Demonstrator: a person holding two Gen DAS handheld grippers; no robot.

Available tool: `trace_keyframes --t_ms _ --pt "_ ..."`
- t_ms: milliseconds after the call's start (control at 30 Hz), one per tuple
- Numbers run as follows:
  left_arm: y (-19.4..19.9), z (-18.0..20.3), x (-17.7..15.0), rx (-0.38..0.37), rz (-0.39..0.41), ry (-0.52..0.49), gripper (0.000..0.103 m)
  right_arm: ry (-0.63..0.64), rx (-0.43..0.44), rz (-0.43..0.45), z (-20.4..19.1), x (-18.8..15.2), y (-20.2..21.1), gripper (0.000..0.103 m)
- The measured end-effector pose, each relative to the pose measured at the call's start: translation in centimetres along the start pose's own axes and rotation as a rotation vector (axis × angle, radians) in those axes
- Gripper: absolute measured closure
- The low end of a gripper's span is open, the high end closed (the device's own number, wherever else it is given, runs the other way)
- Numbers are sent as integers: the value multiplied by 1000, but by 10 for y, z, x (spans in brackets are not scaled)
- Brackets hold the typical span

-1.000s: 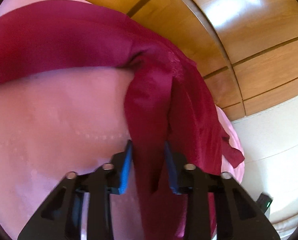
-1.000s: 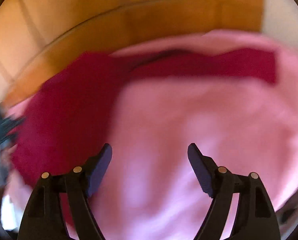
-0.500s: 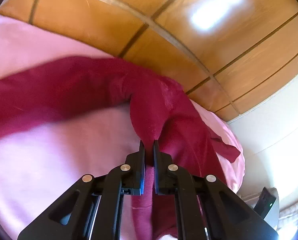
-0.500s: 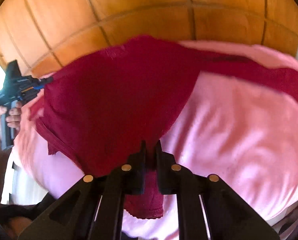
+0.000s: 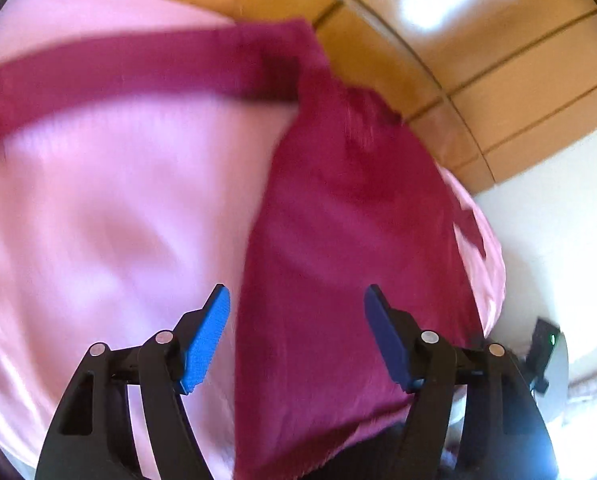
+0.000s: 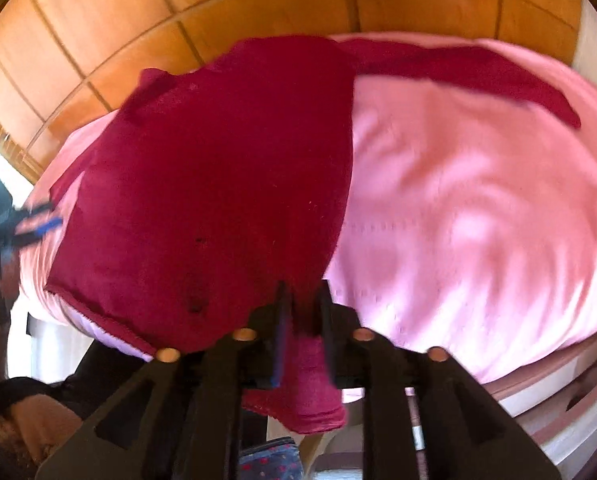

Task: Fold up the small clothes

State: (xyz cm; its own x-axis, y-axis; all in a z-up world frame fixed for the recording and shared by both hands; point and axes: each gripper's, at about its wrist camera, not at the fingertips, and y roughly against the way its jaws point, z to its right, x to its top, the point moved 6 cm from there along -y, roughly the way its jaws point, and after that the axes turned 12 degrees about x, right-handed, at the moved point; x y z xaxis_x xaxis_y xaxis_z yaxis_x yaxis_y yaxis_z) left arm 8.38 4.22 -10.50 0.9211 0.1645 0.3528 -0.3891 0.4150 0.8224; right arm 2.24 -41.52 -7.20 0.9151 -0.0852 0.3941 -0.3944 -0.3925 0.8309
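Observation:
A dark red long-sleeved garment (image 5: 350, 240) lies on a pink bed sheet (image 5: 118, 220), its body folded lengthwise and one sleeve (image 5: 118, 68) stretched to the left. My left gripper (image 5: 296, 296) is open above the garment's near end, its blue pads (image 5: 208, 336) apart and holding nothing. In the right wrist view the garment (image 6: 226, 176) covers the left of the sheet (image 6: 478, 220). My right gripper (image 6: 301, 292) is shut on the garment's hem, which hangs down between the jaws. The left gripper (image 6: 38, 226) shows at the far left edge.
A wooden panelled headboard (image 5: 478, 60) runs behind the bed; it also shows in the right wrist view (image 6: 258, 4). A white wall (image 5: 558, 220) stands to the right. A blue patterned cloth (image 6: 270, 460) lies below the bed edge.
My left gripper has opened and let go of the garment, which now lies flatter on the sheet. My right gripper stays shut on the hem and has pulled it toward the bed's edge.

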Motion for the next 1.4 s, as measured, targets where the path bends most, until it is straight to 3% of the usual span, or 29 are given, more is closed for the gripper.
trace_keyframes --t_ms 33,100,133,167,200,367,533,600,633,667,700,733,767,800,867,967,1167,1200,1233,1267,1300,1400 --pt "-3 1 -8 -8 -11 -7 39 -3 -3 -8 -1 -2 -3 72" --pt "-8 6 -21 45 -8 -60 67 -2 -6 -29 -1 -4 -13 71" --pt "-7 7 -26 115 19 -107 95 4 -10 -31 -6 -7 -11 73" --pt "-6 6 -28 123 26 -109 101 24 -11 -32 -10 -6 -12 85" --pt "-3 4 -29 109 37 -88 101 38 -13 -30 -13 -6 -11 92" --pt "16 -5 -46 131 78 -80 102 87 -8 -13 -20 -13 7 94" --pt "25 -1 -74 118 43 -83 102 94 -63 -89 -10 -31 4 94" --pt "32 7 -73 109 63 -108 101 123 -91 -90 -15 -27 6 92" --pt "38 5 -68 108 81 -97 101 117 -100 -78 -15 -21 9 82" --pt "43 1 -61 100 96 -77 96 117 -109 -59 -16 -14 12 64" --pt "49 -8 -51 103 126 -45 88 132 -125 -21 -19 -4 16 55" --pt "55 -22 -38 145 166 1 56 153 -138 15 -25 4 20 44" --pt "59 -34 -26 208 199 49 29 169 -139 39 -31 13 21 42" --pt "64 -51 -13 275 238 107 27 184 -125 62 -40 22 19 41" --pt "74 -91 19 366 301 237 27 222 -67 96 -66 38 7 30" --pt "81 -139 57 455 346 373 27 261 14 99 -102 49 -22 26" --pt "51 -197 110 442 299 554 25 288 210 66 -187 57 -91 25" --pt "48 -201 112 443 297 557 30 296 243 50 -203 56 -103 25" --pt "46 -204 119 459 311 549 47 303 260 37 -213 54 -108 24" --pt "44 -205 127 455 319 520 84 314 274 22 -223 52 -116 23" --pt "40 -204 135 422 301 489 96 324 278 12 -229 50 -119 23" --pt "48 -200 145 484 343 449 97 338 296 -30 -240 43 -133 23"
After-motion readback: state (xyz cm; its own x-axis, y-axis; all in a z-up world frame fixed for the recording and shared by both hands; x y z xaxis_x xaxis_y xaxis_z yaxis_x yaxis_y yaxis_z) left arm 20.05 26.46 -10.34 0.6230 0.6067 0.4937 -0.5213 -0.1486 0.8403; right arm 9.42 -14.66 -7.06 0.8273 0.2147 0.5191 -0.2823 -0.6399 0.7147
